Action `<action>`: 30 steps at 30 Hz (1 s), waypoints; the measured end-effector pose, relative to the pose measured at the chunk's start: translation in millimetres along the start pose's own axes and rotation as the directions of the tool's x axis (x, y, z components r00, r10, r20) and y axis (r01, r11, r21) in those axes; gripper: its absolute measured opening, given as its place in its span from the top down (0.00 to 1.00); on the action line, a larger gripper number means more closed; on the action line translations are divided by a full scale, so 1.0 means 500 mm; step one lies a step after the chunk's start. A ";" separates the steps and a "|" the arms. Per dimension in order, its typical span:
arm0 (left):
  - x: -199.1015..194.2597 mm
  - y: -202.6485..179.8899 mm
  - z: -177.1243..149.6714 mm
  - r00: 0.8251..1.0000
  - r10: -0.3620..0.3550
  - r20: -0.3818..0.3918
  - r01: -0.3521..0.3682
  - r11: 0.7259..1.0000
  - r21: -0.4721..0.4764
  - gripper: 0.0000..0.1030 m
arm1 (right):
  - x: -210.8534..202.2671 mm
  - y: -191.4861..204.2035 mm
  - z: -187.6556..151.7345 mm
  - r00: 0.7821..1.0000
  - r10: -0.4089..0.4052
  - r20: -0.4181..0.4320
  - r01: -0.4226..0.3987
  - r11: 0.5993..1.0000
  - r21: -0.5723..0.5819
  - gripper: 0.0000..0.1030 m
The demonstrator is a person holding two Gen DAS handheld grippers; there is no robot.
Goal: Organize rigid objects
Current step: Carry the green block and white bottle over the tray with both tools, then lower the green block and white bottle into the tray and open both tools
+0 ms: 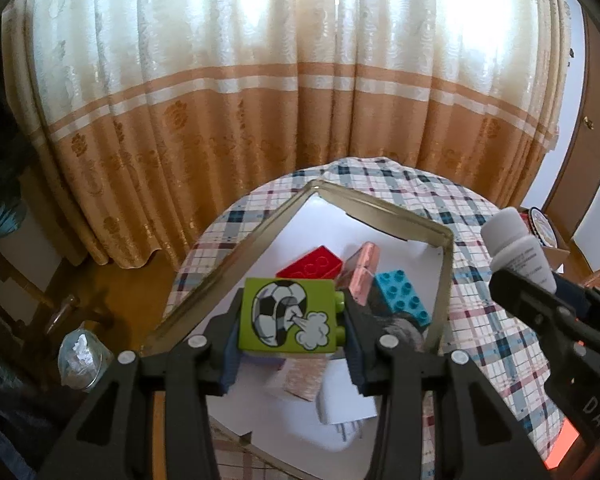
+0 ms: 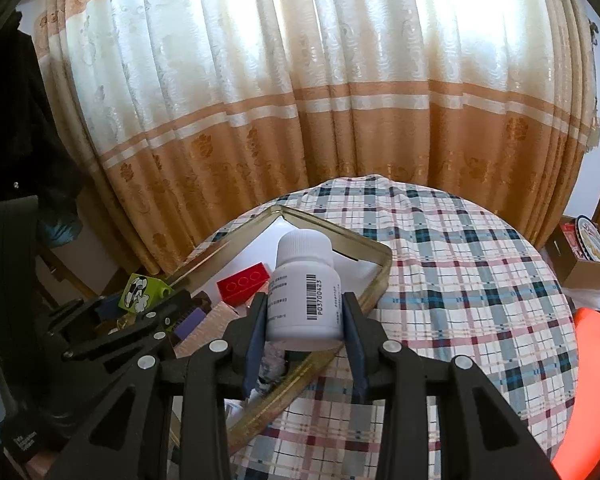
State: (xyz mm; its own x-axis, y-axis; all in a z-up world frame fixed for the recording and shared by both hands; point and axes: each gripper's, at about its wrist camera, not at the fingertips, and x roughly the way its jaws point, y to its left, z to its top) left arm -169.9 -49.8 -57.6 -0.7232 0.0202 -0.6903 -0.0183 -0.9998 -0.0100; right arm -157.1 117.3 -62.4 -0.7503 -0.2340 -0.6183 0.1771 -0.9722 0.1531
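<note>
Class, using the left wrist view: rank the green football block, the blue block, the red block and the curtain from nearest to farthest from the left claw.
1. Green football block: gripped in the left claw.
2. Blue block: just right of the claw, inside the tin.
3. Red block: farther back in the tin, centre.
4. Curtain: beyond the table, behind everything.

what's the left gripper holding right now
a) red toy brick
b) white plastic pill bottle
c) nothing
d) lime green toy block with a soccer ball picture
d: in the left wrist view the left gripper is clamped on the lime green toy block with a soccer ball picture, above the gold-rimmed tray.
</note>
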 end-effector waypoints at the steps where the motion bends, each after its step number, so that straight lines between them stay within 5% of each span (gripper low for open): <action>1: 0.001 0.003 0.000 1.000 0.004 -0.001 -0.004 1.000 -0.002 0.59 | 0.004 0.003 0.001 1.000 0.000 -0.001 0.000 1.000 -0.002 0.62; 20: 0.082 0.032 -0.024 0.988 0.109 -0.111 -0.108 0.994 0.018 0.59 | 0.157 -0.003 0.016 0.994 -0.072 -0.080 0.074 0.997 0.021 0.62; 30: 0.099 0.030 -0.014 0.987 0.126 -0.103 -0.122 0.992 0.038 0.59 | 0.223 0.010 0.016 0.988 -0.054 -0.143 0.058 0.998 0.024 0.62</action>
State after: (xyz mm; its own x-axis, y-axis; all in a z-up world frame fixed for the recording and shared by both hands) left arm -201.0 -63.9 -96.9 -0.6448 -0.1064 -0.7569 0.0438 -0.9938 0.1024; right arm -245.0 86.2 -124.7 -0.6599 -0.1796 -0.7295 0.1176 -0.9837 0.1358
